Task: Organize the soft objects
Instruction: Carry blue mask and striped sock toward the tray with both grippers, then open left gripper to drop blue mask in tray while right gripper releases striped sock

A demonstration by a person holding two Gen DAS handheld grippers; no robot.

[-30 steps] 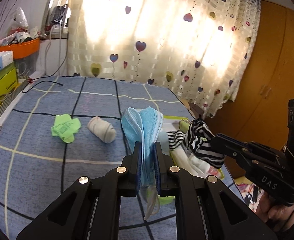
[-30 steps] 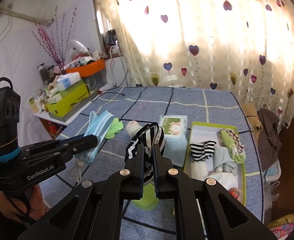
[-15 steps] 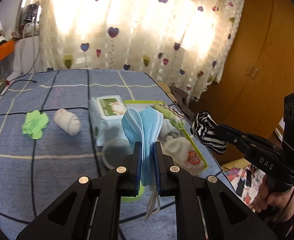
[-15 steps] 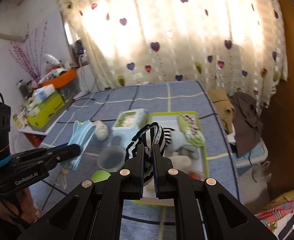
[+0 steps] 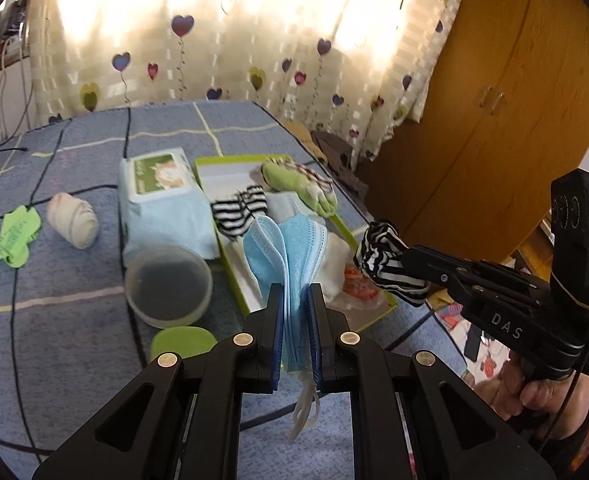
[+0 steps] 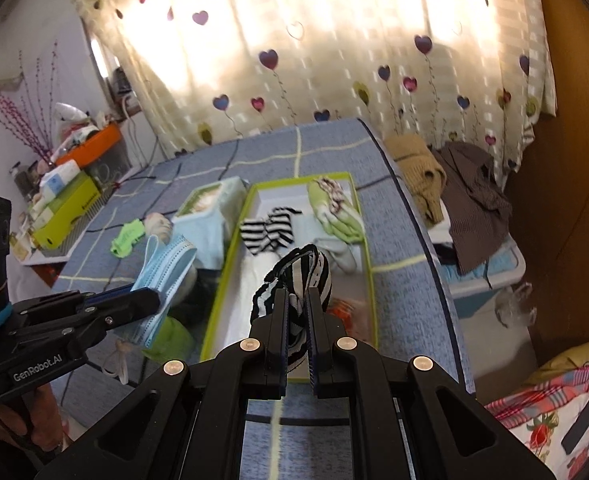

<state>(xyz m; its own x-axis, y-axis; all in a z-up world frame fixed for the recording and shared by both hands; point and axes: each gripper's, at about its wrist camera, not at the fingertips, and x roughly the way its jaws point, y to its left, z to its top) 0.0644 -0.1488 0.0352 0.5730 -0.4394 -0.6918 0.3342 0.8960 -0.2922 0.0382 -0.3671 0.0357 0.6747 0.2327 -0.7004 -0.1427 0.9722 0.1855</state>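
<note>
My left gripper is shut on a stack of blue face masks, ear loops dangling below; the same masks show at left in the right wrist view. My right gripper is shut on a black-and-white striped sock, which also shows as the striped sock at right in the left wrist view. Both hang over the near end of a green-rimmed shallow box on the blue bed. The box holds a striped sock pair, a green sock and white cloth.
Left of the box lie a wet-wipes pack, a clear round tub, a green lid, a rolled white sock and a small green cloth. Clothes pile beyond the bed's right edge. A wooden wardrobe stands at right.
Both grippers have swung to the right and lower, from beside the loose items to over the green-rimmed box, each keeping its hold.
</note>
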